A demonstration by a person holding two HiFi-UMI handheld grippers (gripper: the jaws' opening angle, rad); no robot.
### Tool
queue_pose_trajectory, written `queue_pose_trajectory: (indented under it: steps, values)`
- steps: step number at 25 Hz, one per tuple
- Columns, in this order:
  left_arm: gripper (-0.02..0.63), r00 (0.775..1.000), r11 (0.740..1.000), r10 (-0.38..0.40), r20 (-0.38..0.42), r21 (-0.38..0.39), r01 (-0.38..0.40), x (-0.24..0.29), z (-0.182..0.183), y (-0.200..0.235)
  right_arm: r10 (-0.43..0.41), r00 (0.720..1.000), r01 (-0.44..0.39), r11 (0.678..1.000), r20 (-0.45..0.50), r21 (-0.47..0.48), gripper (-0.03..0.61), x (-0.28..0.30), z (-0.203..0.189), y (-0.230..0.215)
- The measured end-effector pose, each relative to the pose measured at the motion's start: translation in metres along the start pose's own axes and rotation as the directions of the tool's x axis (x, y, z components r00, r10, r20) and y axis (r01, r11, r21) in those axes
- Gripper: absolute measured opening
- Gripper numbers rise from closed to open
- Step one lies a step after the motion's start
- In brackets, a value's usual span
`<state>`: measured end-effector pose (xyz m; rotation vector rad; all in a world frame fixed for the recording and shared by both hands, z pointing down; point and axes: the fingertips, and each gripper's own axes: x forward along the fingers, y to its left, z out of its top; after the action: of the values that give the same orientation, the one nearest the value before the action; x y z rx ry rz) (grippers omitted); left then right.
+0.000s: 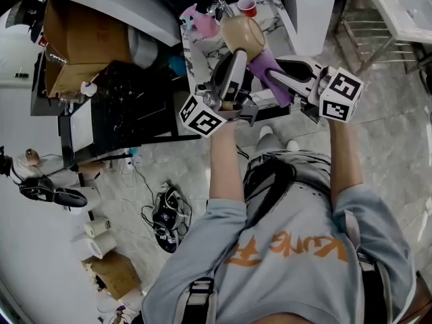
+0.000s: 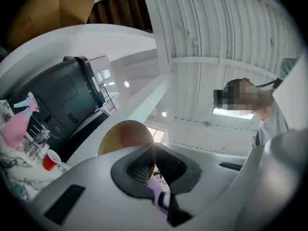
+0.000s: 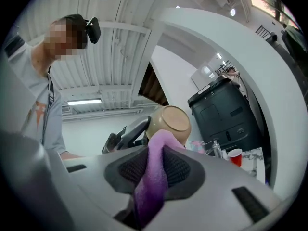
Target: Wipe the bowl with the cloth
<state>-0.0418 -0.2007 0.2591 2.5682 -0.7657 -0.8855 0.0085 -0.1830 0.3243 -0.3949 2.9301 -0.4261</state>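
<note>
We hold the tan bowl tipped in the air at twelve o'clock above the marble table, the left gripper clenching its fingers on the rim, while just beside it at four o'clock the right gripper has its fingers grasping the purple cloth.

Grey marbled floor, a cardboard box near a black cabinet, ribbed white ceiling.

The bowl looks smooth, the cloth soft and fleecy.
</note>
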Motion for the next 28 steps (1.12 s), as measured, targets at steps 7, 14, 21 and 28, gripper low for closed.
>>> queue_pose_trajectory:
  steps: [7, 14, 21, 28]
  values:
    - [0.034, 0.998, 0.999, 0.036, -0.047, 0.000, -0.036, -0.007, -0.011, 0.010, 0.011, 1.000, -0.010, 1.000, 0.025, -0.009, 0.103, -0.003, 0.005, 0.003]
    - [0.034, 0.989, 0.999, 0.046, -0.142, -0.007, -0.047, -0.021, -0.033, 0.018, -0.026, 0.988, 0.020, 0.999, 0.154, 0.040, 0.103, -0.011, 0.022, -0.008]
    - [0.034, 0.960, 0.999, -0.037, -0.277, -0.017, 0.034, -0.019, -0.058, 0.004, -0.125, 0.960, 0.106, 0.990, 0.249, 0.090, 0.103, -0.023, 0.036, -0.031]
    - [0.034, 0.942, 0.989, -0.147, -0.302, -0.049, 0.139, -0.022, -0.061, -0.016, -0.209, 0.936, 0.174, 0.974, 0.283, 0.143, 0.104, -0.026, 0.036, -0.048]
